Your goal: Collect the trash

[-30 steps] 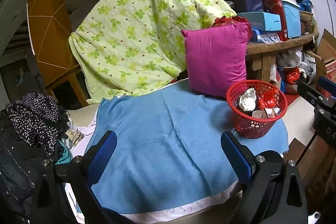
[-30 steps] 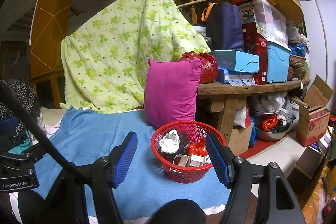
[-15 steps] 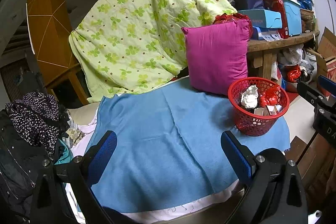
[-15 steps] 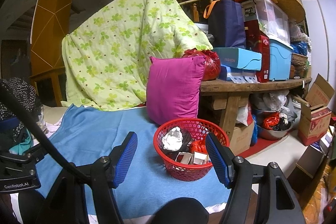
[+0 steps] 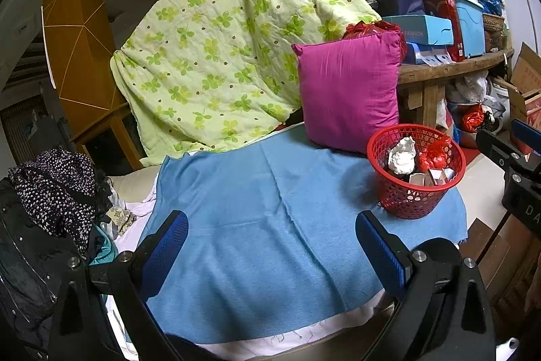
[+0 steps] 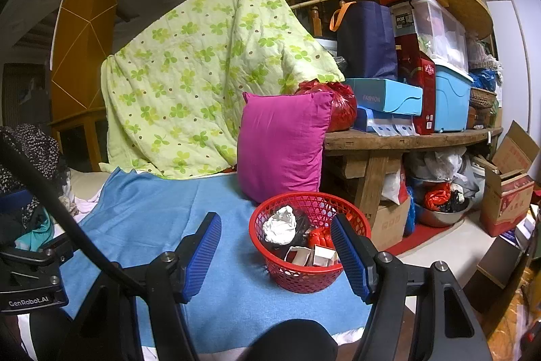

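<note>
Nothing has really moved since the earlier frames: I hold both the left gripper (image 5: pixel 270 251) and right gripper (image 6: pixel 275 252) wide open and empty while the trash sits in the red basket (image 6: pixel 359 221) on the blue cloth (image 5: pixel 257 208), so collecting looks finished.

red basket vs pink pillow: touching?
Cannot tell. In the left wrist view the red basket rim overlaps the pink pillow lower corner; in the right wrist view it hides the pillow's bottom edge. Neither shows a gap or contact.
</note>
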`<move>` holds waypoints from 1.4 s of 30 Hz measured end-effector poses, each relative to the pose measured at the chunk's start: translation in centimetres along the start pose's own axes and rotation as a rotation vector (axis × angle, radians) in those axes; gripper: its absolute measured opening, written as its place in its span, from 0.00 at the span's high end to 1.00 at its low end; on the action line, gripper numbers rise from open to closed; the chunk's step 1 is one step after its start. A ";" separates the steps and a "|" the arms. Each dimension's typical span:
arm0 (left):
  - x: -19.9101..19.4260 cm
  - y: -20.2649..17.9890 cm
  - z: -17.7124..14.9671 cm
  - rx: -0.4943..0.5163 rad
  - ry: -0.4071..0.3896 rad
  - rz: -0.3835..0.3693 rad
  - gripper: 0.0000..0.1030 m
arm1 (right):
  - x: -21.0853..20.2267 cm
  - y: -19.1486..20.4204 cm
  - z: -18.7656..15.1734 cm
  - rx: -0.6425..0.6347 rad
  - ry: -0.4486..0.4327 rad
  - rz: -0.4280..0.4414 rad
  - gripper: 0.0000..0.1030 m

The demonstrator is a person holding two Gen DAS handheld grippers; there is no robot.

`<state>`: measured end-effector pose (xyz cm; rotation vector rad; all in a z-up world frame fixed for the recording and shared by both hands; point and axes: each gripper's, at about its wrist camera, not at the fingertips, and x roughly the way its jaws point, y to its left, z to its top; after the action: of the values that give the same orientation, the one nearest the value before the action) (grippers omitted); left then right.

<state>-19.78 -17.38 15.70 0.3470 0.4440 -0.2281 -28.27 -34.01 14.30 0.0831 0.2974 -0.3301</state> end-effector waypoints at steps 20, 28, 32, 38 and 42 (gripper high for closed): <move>1.4 0.4 -0.4 0.011 0.008 -0.012 0.04 | 1.2 0.9 0.1 -0.005 0.007 -0.013 0.31; 2.9 0.4 -0.2 0.011 0.021 -0.025 0.04 | 2.4 0.8 0.0 0.000 0.026 -0.034 0.31; 3.4 0.4 -0.3 0.014 0.029 -0.031 0.04 | 2.8 1.0 -0.2 -0.003 0.034 -0.039 0.31; 4.3 0.9 -0.2 0.008 0.039 -0.032 0.04 | 3.7 1.4 -0.2 0.000 0.042 -0.039 0.31; 4.7 1.0 -0.1 0.006 0.040 -0.034 0.04 | 4.1 1.7 -0.2 -0.004 0.046 -0.041 0.31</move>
<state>-15.43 -17.11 13.78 0.3510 0.4890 -0.2557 -24.03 -33.69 12.96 0.0809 0.3452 -0.3688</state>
